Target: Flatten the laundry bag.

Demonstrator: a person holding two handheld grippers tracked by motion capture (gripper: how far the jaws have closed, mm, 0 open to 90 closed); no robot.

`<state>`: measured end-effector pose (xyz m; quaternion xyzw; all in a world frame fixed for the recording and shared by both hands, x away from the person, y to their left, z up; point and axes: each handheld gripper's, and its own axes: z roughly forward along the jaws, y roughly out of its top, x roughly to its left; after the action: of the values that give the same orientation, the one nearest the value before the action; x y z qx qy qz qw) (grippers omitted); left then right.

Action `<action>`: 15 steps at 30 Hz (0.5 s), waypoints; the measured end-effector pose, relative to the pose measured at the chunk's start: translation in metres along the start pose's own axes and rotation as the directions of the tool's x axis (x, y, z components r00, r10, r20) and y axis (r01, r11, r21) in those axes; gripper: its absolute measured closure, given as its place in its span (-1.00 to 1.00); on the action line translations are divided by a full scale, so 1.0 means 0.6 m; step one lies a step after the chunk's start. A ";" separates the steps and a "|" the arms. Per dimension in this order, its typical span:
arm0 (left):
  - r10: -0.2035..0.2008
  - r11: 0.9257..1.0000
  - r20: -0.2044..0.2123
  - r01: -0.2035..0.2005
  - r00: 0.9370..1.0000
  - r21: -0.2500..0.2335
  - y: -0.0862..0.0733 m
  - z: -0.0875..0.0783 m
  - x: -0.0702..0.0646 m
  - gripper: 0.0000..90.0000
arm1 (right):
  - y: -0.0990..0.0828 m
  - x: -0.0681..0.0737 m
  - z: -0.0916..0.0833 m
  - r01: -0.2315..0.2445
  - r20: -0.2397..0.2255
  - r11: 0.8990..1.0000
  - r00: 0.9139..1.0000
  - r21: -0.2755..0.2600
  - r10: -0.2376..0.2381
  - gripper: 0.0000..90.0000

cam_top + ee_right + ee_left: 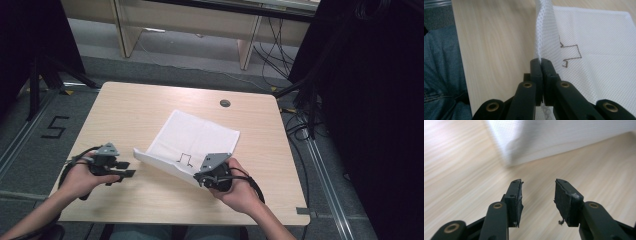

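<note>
The white mesh cloth (192, 142) with its thin dark line mark lies toward the table's (130, 110) near right. My right gripper (204, 179) pinches its raised near edge. My left gripper (129, 170), jaws apart and empty, sits just beside the cloth's left corner.

A white mesh cloth (195, 137) with a dark line mark lies on the pale woodgrain table (130, 107).

Pale wooden table (130, 115) — white mesh cloth (197, 137) lying on it.
</note>
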<state>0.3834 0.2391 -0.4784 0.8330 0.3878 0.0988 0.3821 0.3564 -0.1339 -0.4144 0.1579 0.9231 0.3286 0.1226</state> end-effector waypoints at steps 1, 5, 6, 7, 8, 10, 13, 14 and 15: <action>-0.013 1.000 -0.017 0.013 1.000 -0.017 -0.005 -0.008 0.007 0.26 | -0.002 0.002 0.001 0.005 -0.002 1.000 1.000 -0.001 -0.005 1.00; -0.064 0.995 -0.054 0.059 0.997 -0.080 -0.011 -0.029 0.022 0.23 | -0.008 0.013 0.004 0.002 -0.021 1.000 1.000 0.014 -0.002 1.00; -0.062 0.994 -0.049 0.057 0.997 -0.090 -0.009 -0.031 0.024 0.23 | -0.010 0.015 0.005 0.008 -0.025 1.000 1.000 0.015 -0.007 1.00; -0.061 0.993 -0.055 0.055 0.997 -0.107 -0.005 -0.031 0.022 0.21 | -0.012 0.017 0.006 0.009 -0.030 1.000 1.000 0.018 -0.009 1.00; -0.057 0.992 -0.055 0.050 0.997 -0.112 -0.003 -0.030 0.021 0.20 | -0.015 0.020 0.007 0.005 -0.039 1.000 0.999 0.025 -0.004 1.00; -0.052 0.990 -0.050 0.044 0.997 -0.134 0.006 -0.026 0.014 0.18 | -0.020 0.025 0.008 -0.007 -0.051 0.999 0.999 0.037 0.009 1.00; -0.025 0.987 -0.039 0.019 0.999 -0.159 0.021 -0.021 0.002 0.18 | -0.030 0.031 0.012 0.013 -0.072 0.998 0.997 0.056 -0.008 1.00; -0.035 0.985 -0.034 0.028 0.999 -0.172 0.025 -0.019 -0.004 0.18 | -0.034 0.033 0.013 0.016 -0.074 0.998 0.997 0.062 -0.011 1.00; -0.019 0.985 -0.030 0.013 0.999 -0.173 0.030 -0.018 -0.007 0.18 | -0.039 0.036 0.013 -0.003 -0.084 0.997 0.996 0.079 0.009 1.00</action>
<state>0.3859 0.2348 -0.4575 0.7919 0.3905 0.1422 0.4474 0.3341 -0.1384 -0.4380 0.1514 0.9392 0.2987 0.0764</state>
